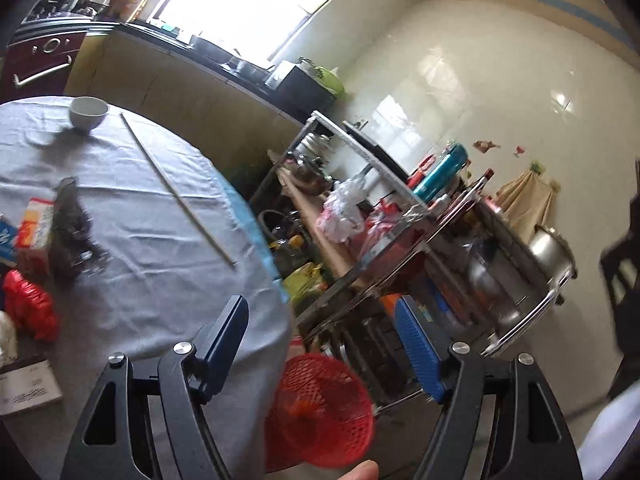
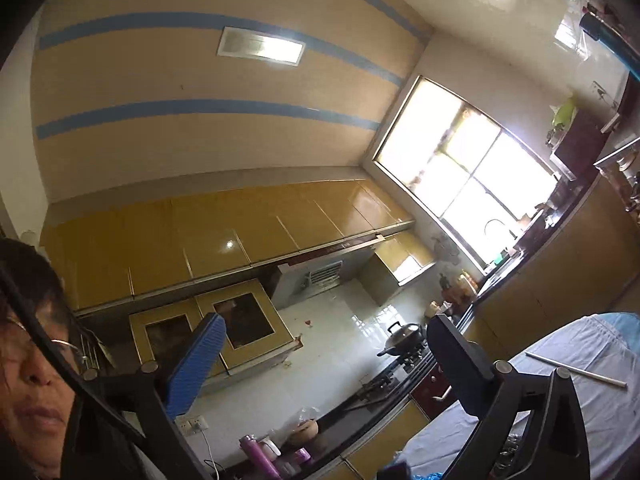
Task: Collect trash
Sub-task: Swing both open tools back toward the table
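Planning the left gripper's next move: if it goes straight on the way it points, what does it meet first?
Probably the cluttered metal rack beside the table; the open left gripper points past the table's edge, above the red basket. Depth is uncertain.

My left fingers point(image 1: 224, 344) stand spread wide with nothing between them, above the edge of the cloth-covered counter point(image 1: 132, 208); the cloth ahead is bare up to a long thin stick point(image 1: 176, 192) lying slantwise across it; to the left a red wrapper point(image 1: 30, 310), a carton point(image 1: 36, 232) and a dark crumpled heap point(image 1: 72, 228) crowd the way; a white bowl point(image 1: 89, 111) sits far off; below the edge a red mesh basket point(image 1: 320, 412) stands, with a cluttered metal rack point(image 1: 400, 248) near it; my right fingers point(image 2: 200, 364) point into open air.
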